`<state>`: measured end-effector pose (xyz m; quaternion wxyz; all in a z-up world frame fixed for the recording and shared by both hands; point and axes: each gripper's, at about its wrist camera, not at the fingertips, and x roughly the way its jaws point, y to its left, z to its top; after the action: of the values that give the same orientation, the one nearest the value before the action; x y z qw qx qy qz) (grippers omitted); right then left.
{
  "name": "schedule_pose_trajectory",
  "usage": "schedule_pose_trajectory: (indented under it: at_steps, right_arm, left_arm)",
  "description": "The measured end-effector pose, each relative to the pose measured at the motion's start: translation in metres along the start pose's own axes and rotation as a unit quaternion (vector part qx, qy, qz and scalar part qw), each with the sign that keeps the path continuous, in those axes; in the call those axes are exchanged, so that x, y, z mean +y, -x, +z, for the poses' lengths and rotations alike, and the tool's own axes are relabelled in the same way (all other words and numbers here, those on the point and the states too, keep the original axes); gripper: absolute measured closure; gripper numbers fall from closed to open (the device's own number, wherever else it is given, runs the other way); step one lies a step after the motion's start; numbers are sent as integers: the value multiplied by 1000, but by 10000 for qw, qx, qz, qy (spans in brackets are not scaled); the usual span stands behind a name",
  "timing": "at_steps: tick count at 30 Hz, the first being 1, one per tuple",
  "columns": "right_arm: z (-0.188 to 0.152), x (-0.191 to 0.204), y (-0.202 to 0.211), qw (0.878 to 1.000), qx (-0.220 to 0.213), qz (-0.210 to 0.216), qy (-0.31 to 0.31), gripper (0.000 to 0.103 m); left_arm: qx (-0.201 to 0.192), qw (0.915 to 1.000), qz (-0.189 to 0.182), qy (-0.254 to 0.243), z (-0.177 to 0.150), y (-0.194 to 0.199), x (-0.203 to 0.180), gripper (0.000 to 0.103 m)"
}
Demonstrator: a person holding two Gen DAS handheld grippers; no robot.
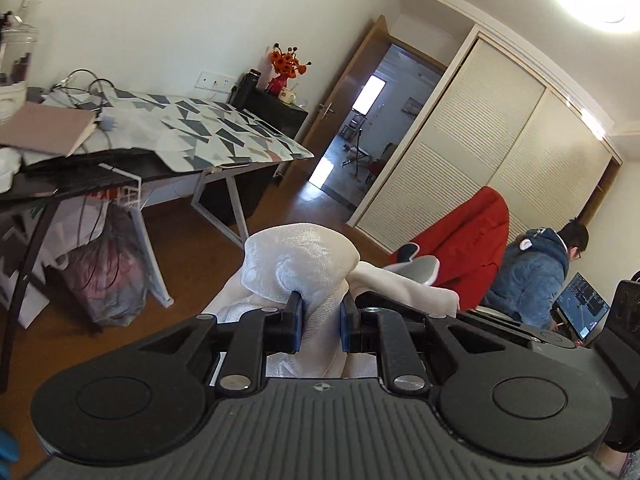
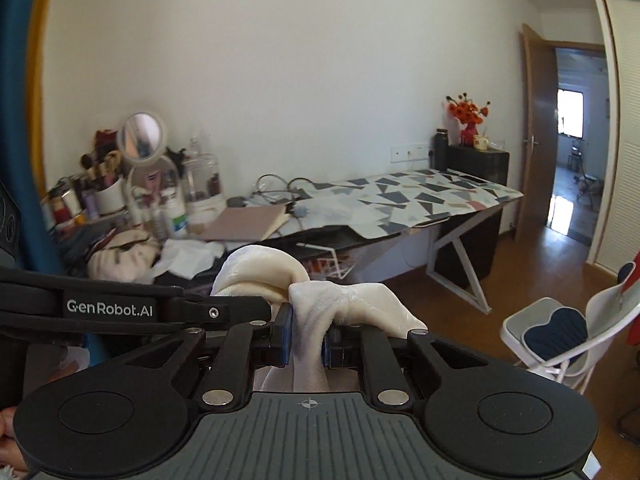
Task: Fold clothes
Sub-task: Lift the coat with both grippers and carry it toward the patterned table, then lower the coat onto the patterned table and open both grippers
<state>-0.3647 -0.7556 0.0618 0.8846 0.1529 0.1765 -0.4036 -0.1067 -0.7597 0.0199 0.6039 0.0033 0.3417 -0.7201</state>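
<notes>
A cream white fleecy garment [image 1: 300,260] is bunched between the blue-padded fingers of my left gripper [image 1: 320,322], which is shut on it and holds it up in the air. My right gripper [image 2: 308,334] is shut on another bunch of the same cream garment [image 2: 348,300], also lifted. The body of the left gripper [image 2: 120,308] shows at the left of the right wrist view, close beside the right one. The rest of the garment hangs below, hidden by the gripper bodies.
A desk with a geometric-patterned cloth [image 2: 420,200] stands along the wall, cluttered at its left end with bottles, a mirror [image 2: 142,136] and a notebook [image 2: 248,222]. A white folding chair [image 2: 560,332], a red-draped chair [image 1: 472,240], a seated person [image 1: 540,276] with a laptop, and an open door [image 1: 360,128].
</notes>
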Motion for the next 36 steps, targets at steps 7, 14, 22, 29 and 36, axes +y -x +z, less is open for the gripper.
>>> schedule_pose_trajectory:
  at_steps: [7, 14, 22, 29, 36]
  right_arm:
    - [76, -70, -141, 9992, -111, -271, -259, 91]
    - [124, -152, -241, 9971, -348, -335, -583, 91]
    - [193, -285, -351, 9964, -543, 308, -575, 91]
    - [319, -392, -473, 9906, -635, 1212, -44, 92]
    - [472, -426, -597, 9817, -1229, 1448, -117, 92]
  left_arm:
    - [168, 9991, -168, -359, 99, -132, 30, 86]
    - [191, 9980, -175, -569, 161, -239, 41, 86]
    - [-197, 9978, 308, -552, 238, -378, 30, 86]
    - [-1203, 9882, 927, 191, 338, -452, 44, 86]
    - [-2357, 9582, 1414, 789, 441, -489, 98, 86]
